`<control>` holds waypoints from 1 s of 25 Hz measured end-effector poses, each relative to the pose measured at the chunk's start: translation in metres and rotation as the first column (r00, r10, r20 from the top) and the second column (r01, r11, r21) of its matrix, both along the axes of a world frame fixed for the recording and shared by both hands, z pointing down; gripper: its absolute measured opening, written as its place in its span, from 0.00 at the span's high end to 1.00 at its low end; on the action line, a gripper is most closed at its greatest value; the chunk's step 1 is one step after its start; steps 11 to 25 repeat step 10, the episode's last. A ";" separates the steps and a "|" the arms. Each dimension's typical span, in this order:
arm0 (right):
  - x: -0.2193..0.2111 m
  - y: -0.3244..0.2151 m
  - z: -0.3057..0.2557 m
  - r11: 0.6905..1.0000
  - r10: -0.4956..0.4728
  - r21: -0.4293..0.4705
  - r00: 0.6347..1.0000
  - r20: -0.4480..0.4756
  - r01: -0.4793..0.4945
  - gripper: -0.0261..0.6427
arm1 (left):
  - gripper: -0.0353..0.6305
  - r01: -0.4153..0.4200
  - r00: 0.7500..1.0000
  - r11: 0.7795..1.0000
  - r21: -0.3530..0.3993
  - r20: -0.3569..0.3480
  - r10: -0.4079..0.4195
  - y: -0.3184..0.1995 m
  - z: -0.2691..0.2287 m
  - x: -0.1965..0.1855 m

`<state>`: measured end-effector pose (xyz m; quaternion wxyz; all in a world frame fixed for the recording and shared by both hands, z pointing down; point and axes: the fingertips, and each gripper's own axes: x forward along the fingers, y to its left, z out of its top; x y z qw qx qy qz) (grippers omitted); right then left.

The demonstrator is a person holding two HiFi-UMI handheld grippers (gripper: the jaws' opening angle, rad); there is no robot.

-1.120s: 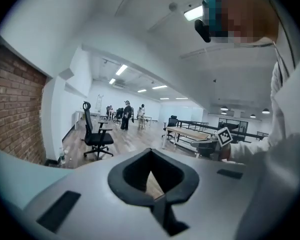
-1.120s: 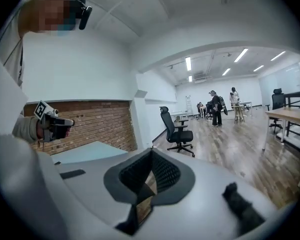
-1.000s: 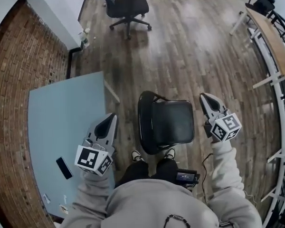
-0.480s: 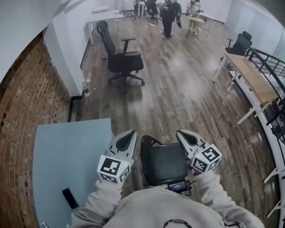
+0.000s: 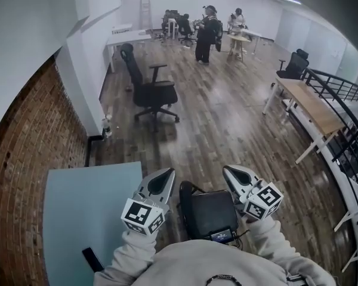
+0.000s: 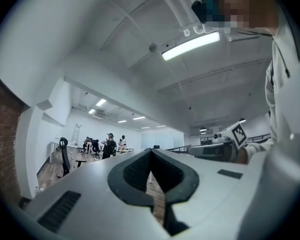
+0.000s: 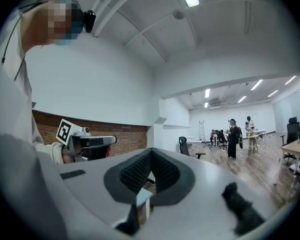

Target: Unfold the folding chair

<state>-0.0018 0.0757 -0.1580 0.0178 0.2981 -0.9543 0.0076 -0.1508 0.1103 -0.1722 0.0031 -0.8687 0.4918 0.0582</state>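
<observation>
The black folding chair (image 5: 210, 212) stands on the wooden floor right in front of me, its seat lying flat and its looped frame on the left side. My left gripper (image 5: 166, 173) is raised above the chair's left edge, jaws shut with nothing between them. My right gripper (image 5: 228, 171) hangs over the chair's right edge, also shut and empty. Neither touches the chair. In the left gripper view the shut jaws (image 6: 151, 153) point out level across the room, and the right gripper view shows its jaws (image 7: 150, 153) doing the same.
A pale blue table (image 5: 89, 201) with a black phone (image 5: 93, 258) stands at my left, against a brick wall (image 5: 24, 154). A black office chair (image 5: 146, 88) is further ahead. A wooden desk (image 5: 313, 109) and a railing (image 5: 340, 91) are on the right. People (image 5: 206, 31) stand far back.
Both grippers have risen and drawn inward, from beside the chair to above its two edges. The head view has tilted up, so more of the room shows.
</observation>
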 end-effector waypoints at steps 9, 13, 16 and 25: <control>-0.016 0.012 -0.004 1.000 0.018 0.023 1.000 -0.024 -0.017 0.95 | 0.94 0.050 0.999 0.999 0.017 0.000 -0.050 0.013 -0.004 -0.052; -0.019 0.012 -0.007 0.999 0.020 0.028 0.999 -0.025 -0.020 0.95 | 0.94 0.050 0.999 0.999 0.022 -0.002 -0.050 0.014 -0.005 -0.055; -0.019 0.012 -0.007 0.999 0.020 0.028 0.999 -0.025 -0.020 0.95 | 0.94 0.050 0.999 0.999 0.022 -0.002 -0.050 0.014 -0.005 -0.055; -0.019 0.012 -0.007 0.999 0.020 0.028 0.999 -0.025 -0.020 0.95 | 0.94 0.050 0.999 0.999 0.022 -0.002 -0.050 0.014 -0.005 -0.055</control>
